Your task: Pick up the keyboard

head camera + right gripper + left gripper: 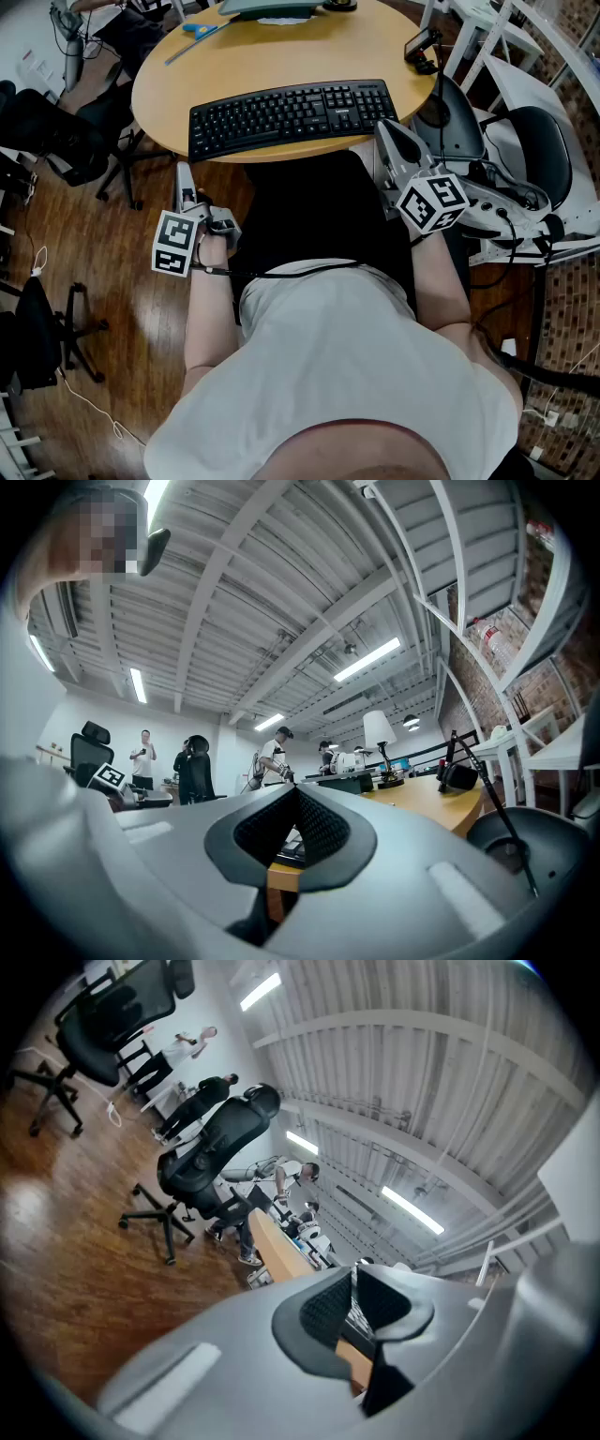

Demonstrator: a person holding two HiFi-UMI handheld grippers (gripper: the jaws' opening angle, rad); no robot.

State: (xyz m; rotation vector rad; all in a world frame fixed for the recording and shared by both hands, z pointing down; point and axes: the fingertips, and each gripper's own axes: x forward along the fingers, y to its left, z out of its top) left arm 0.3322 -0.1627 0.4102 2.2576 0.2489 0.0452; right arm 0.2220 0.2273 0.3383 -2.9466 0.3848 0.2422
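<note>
A black keyboard (291,117) lies along the near edge of the round wooden table (281,56). My left gripper (184,174) hangs below the table's edge, left of the keyboard's left end, and touches nothing. Its jaws stand a little apart with nothing between them; in the left gripper view (356,1274) a strip of keyboard (356,1316) shows through the gap. My right gripper (385,127) is shut and empty, its tip just off the keyboard's right end. In the right gripper view (295,789) the keyboard (291,847) shows below the closed tips.
Blue scissors (202,28), a monitor base (272,9) and a small black device (422,47) lie on the table. A black office chair (56,141) stands at the left, a white and grey chair (525,159) at the right. Several people stand far off.
</note>
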